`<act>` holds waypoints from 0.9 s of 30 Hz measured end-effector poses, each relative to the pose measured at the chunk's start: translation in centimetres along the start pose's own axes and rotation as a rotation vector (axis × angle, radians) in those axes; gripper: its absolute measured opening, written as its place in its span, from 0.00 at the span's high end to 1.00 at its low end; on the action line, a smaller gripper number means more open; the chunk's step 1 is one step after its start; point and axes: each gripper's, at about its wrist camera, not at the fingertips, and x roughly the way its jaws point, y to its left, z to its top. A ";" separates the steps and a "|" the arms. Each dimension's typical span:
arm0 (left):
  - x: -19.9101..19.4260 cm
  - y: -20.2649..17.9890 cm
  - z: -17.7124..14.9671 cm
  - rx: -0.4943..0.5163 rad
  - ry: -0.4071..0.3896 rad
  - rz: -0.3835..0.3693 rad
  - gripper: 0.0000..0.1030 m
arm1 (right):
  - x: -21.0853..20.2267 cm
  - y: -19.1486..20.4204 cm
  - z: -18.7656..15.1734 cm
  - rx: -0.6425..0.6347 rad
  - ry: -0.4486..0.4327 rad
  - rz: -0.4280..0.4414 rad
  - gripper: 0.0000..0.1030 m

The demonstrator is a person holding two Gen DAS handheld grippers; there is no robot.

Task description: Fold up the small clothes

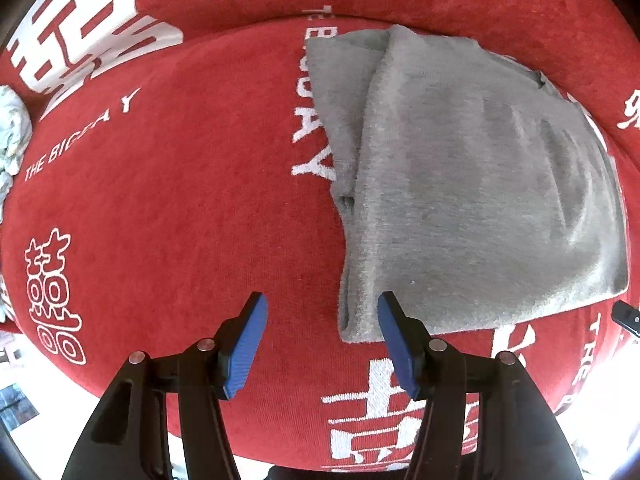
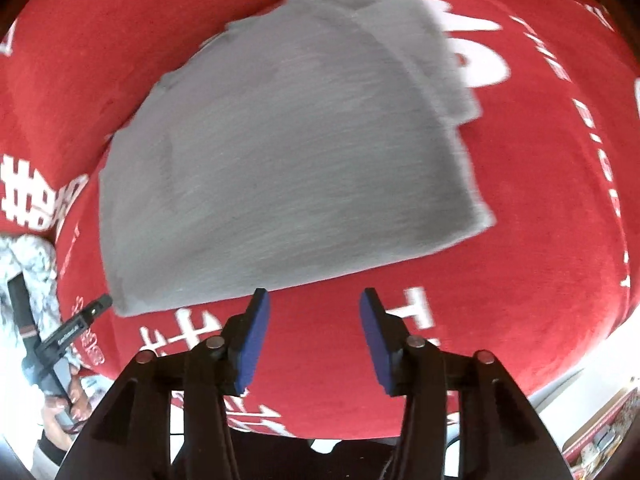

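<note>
A grey knit garment (image 1: 472, 184) lies folded flat on the red cloth, with a sleeve tucked under its left side. My left gripper (image 1: 322, 300) is open and empty, just above the garment's near left corner. In the right wrist view the same garment (image 2: 280, 160) fills the middle, blurred by motion. My right gripper (image 2: 314, 296) is open and empty, just short of the garment's near edge. The left gripper (image 2: 76, 324) shows at the left edge of that view, with the hand that holds it.
A red cloth with white lettering (image 1: 160, 200) covers the whole surface. A pale crumpled garment (image 1: 10, 132) lies at the far left edge. The right gripper's tip (image 1: 628, 316) pokes in at the right edge. A box of small items (image 2: 600, 440) stands off the cloth's edge.
</note>
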 end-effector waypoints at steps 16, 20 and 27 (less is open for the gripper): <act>0.1 1.6 0.3 -0.041 0.001 -0.051 0.01 | 3.2 6.1 -0.9 -0.035 0.061 0.120 0.37; 0.3 2.3 0.9 -0.046 -0.007 0.007 0.01 | 4.2 7.0 -1.5 -0.008 0.087 0.174 0.37; 1.8 4.0 2.3 -0.098 0.043 -0.003 0.01 | 5.5 9.5 -2.0 -0.024 0.101 0.233 0.37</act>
